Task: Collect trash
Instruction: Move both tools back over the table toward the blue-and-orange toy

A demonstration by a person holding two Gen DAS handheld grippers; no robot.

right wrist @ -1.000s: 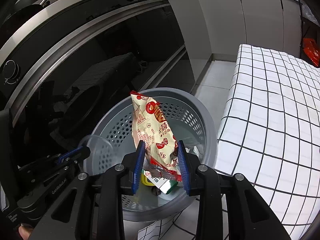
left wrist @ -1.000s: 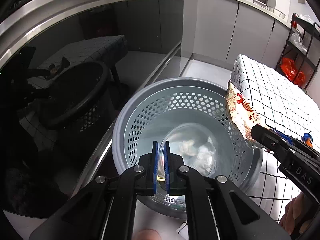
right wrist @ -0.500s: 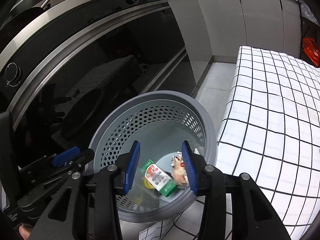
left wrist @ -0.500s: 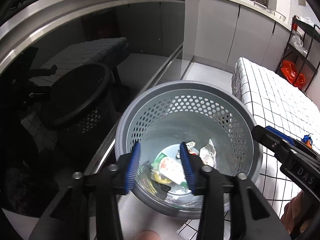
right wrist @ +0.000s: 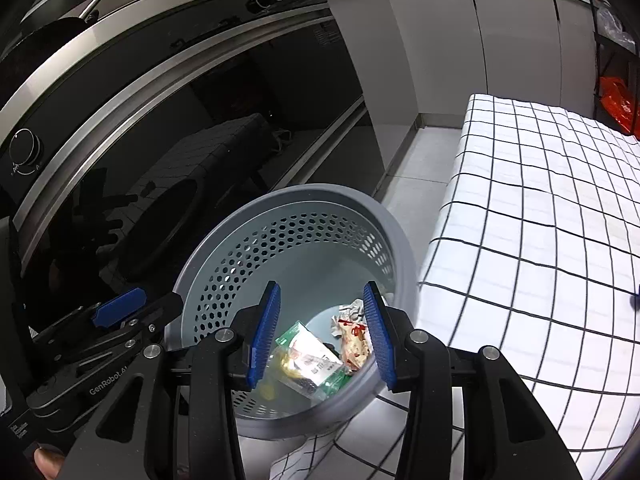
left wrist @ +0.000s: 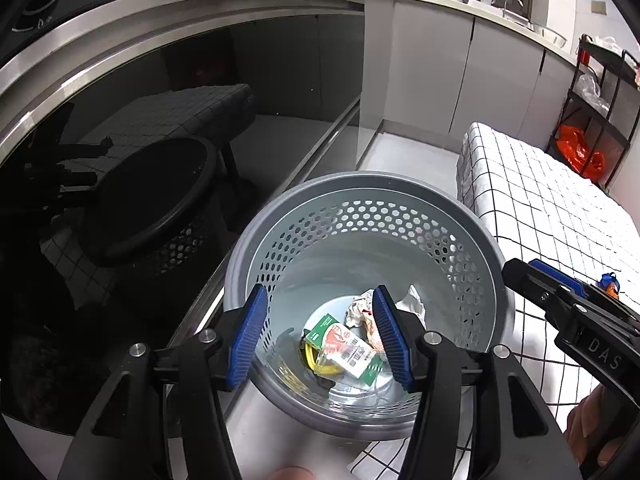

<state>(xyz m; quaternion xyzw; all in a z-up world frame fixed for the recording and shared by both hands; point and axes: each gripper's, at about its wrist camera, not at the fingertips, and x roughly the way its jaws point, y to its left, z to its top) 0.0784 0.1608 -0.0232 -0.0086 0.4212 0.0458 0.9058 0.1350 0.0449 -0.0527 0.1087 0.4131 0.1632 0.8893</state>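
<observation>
Since set on the floor hard against the checked tablecloth edge, grey perforated bin sits right below both tools, handy for drops. Inside at the bottom: green-and-white packet, crumpled snack wrapper, clear plastic cup. Left gripper just been opening, now wide, nothing between pads. Right gripper partly open over the bin, likewise empty.

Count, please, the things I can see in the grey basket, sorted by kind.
Green and white wrapper: 1
Red and cream snack bag: 1
Crumpled white paper: 1
Clear plastic cup: 1
Yellow piece: 1
Total: 5; more may lie hidden underneath.
</observation>
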